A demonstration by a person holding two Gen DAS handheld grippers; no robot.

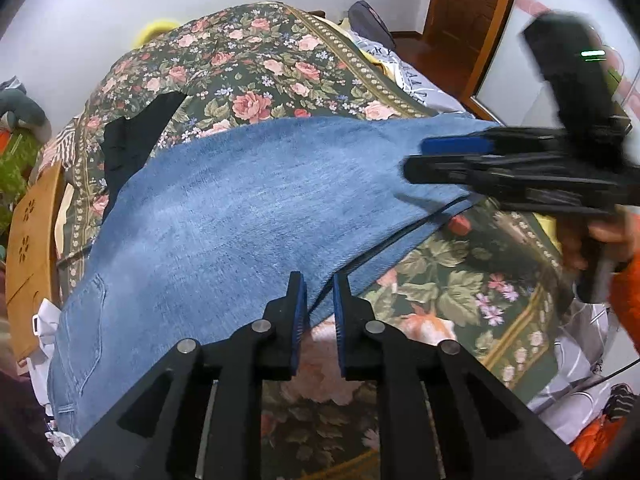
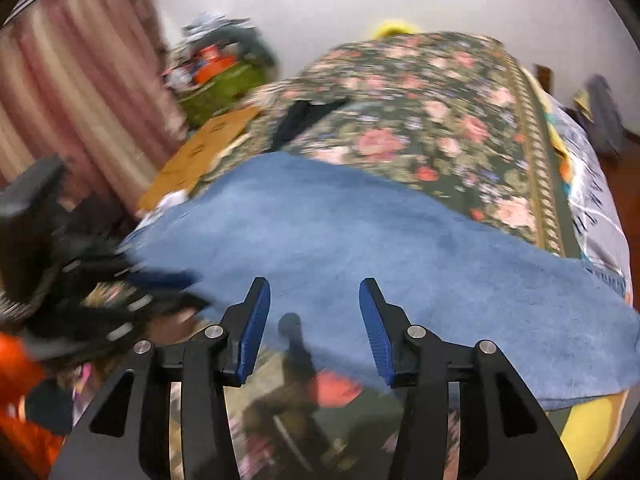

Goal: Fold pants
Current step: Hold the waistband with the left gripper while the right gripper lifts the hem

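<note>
Since the jeans (image 1: 248,208) lie stretched sideways across the floral bedspread (image 1: 256,64), long axis running left to right in front of both tools, the near hem is what matters. The left gripper (image 1: 320,300) sits right at that edge, jaws narrowly apart around the fold, maybe not clamped. The right gripper (image 2: 314,320) hovers wide open, holding nothing, just short of the edge.

Pants (image 1: 240,208) lie across the bedspread (image 1: 256,60) (dark garment (image 1: 132,140) behind).

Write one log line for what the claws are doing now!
left claw: narrow gap at hem of blue denim pants | right claw: open, empty, above pants | pants: flat on floral bedspread
</note>
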